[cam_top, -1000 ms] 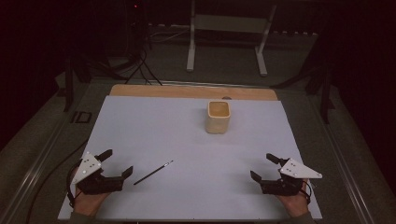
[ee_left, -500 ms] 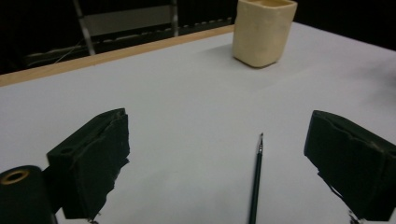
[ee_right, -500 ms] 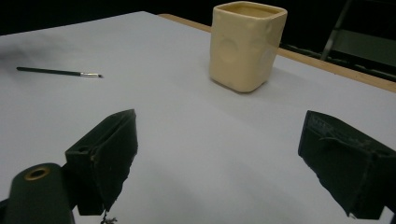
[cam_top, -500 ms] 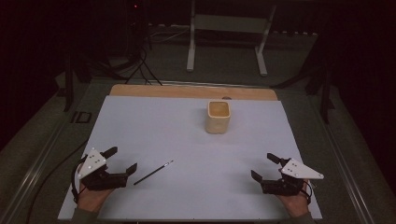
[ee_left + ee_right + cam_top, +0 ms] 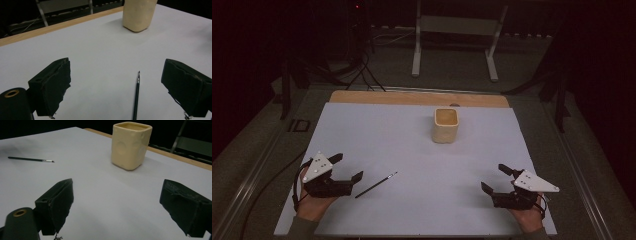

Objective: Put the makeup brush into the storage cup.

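Left to right. My left gripper (image 5: 346,168) has advanced over the last second from the near-left corner toward the thin brush (image 5: 376,184). Its jaws stand wide apart and hold nothing. In the left gripper view the brush (image 5: 136,98) lies flat on the white sheet (image 5: 412,150) between the two jaws, nearer the right one, tip pointing away. I judge this as the approach to a pick-up; closing is not yet due. Farther off stands the cream cup (image 5: 446,124), upright and unchanged. My right gripper (image 5: 498,181) has barely shifted at the near-right corner, jaws likewise wide and empty, well apart from brush and cup.
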Tool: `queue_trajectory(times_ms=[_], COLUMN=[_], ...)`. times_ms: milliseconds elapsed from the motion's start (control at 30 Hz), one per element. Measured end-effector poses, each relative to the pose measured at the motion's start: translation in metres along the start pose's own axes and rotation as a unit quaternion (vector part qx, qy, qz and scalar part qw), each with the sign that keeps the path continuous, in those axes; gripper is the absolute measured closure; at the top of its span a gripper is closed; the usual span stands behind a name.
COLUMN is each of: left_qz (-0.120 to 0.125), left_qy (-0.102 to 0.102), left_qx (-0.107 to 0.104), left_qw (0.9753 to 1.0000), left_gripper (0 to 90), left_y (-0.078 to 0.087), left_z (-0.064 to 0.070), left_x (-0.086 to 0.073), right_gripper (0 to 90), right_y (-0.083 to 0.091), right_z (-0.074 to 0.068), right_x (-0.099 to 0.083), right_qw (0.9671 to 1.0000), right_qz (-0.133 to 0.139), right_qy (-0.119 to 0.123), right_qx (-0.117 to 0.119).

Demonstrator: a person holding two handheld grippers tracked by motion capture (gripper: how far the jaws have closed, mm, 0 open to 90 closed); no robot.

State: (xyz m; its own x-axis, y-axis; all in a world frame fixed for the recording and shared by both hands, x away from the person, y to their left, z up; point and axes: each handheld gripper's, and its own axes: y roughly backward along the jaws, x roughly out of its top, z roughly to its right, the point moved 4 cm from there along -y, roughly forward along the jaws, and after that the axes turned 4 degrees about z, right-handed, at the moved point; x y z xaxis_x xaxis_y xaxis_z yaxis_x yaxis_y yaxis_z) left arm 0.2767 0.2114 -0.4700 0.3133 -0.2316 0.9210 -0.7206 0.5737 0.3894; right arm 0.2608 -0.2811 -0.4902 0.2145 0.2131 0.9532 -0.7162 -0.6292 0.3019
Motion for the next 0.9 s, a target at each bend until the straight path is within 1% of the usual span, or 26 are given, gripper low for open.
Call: queue_trajectory(times_ms=[67, 333, 400, 500, 600, 900], left_qz=[-0.002, -0.002, -0.011, -0.018, -0.023, -0.043], left_qy=[-0.005, -0.010, -0.010, -0.009, -0.013, -0.030], left_qx=[0.000, -0.002, 0.002, 0.002, 0.000, -0.010], left_qw=[1.0000, 0.9999, 0.9999, 0.9998, 0.9997, 0.9986], left_gripper=[9.9, 10.3, 10.6, 10.6, 10.6, 10.6], left_y=[-0.001, -0.009, -0.012, -0.017, -0.021, -0.032], left_z=[0.001, 0.004, 0.004, 0.005, 0.008, 0.016], left_x=[0.003, 0.010, 0.011, 0.013, 0.015, 0.024], right_gripper=[11.7, 11.7, 11.7, 11.7, 11.7, 11.7], right_y=[0.000, 0.001, 0.001, 0.001, 0.001, 0.001], right_z=[0.000, 0.000, 0.000, 0.000, 0.000, 0.000], right_x=[0.000, 0.000, 0.000, 0.000, 0.000, 0.000], right_qw=[1.0000, 1.0000, 1.0000, 1.0000, 1.0000, 1.0000], right_qz=[0.000, 0.002, 0.002, 0.002, 0.001, 0.001], right_qy=[0.000, -0.001, -0.001, 0.001, 0.000, 0.000], right_qx=[0.000, -0.001, -0.001, -0.001, -0.001, 0.001])
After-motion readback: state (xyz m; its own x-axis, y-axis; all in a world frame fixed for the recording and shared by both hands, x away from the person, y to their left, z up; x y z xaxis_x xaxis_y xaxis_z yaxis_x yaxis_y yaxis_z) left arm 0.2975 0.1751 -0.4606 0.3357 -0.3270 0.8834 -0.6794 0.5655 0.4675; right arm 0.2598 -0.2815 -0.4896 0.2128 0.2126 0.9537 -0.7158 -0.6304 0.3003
